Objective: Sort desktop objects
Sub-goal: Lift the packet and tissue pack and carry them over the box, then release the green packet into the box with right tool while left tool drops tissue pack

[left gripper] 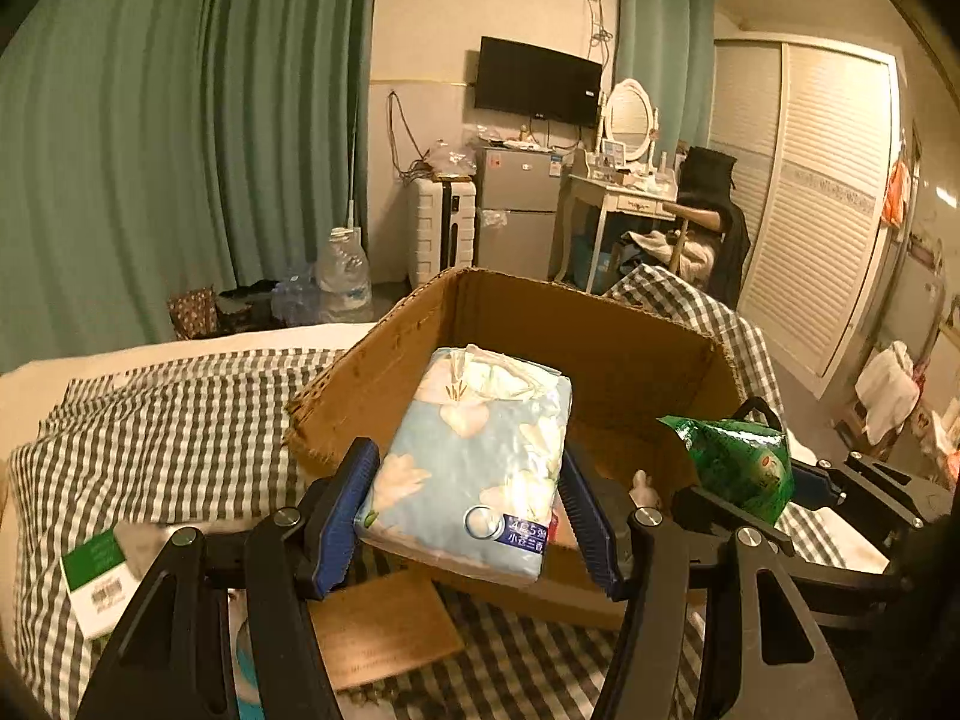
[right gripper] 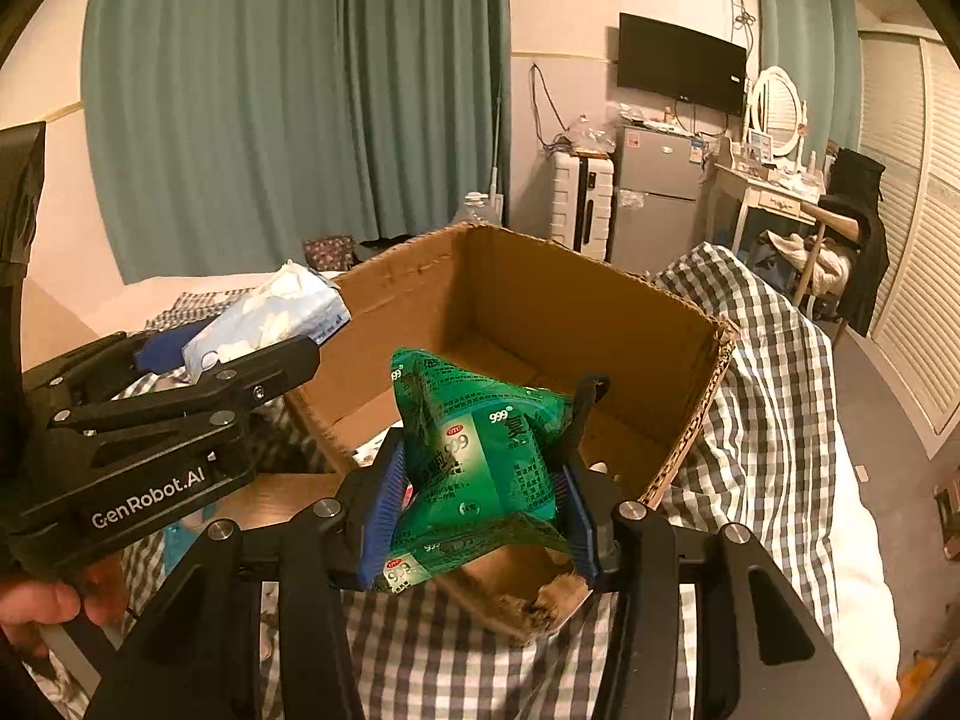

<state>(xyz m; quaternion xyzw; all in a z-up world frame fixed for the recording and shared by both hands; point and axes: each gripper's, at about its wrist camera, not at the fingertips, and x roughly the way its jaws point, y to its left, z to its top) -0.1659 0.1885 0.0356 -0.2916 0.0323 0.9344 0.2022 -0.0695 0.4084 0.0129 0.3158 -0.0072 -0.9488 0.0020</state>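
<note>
Left gripper (left gripper: pixel 471 495) angled down, 2 blue pads (left gripper: pixel 342 501) clamped on both sides of a load; right gripper (right gripper: pixel 480 489) beside it, same downward tilt, also clamped; bare hand (right gripper: pixel 45 606) grips the left gripper's handle

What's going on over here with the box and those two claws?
A person is sorting items into an open cardboard box that sits on a checked cloth. The left claw grips a blue floral tissue pack, and the right claw grips a green packet. Both items are held up at the box's near edge, not yet dropped in.
</note>
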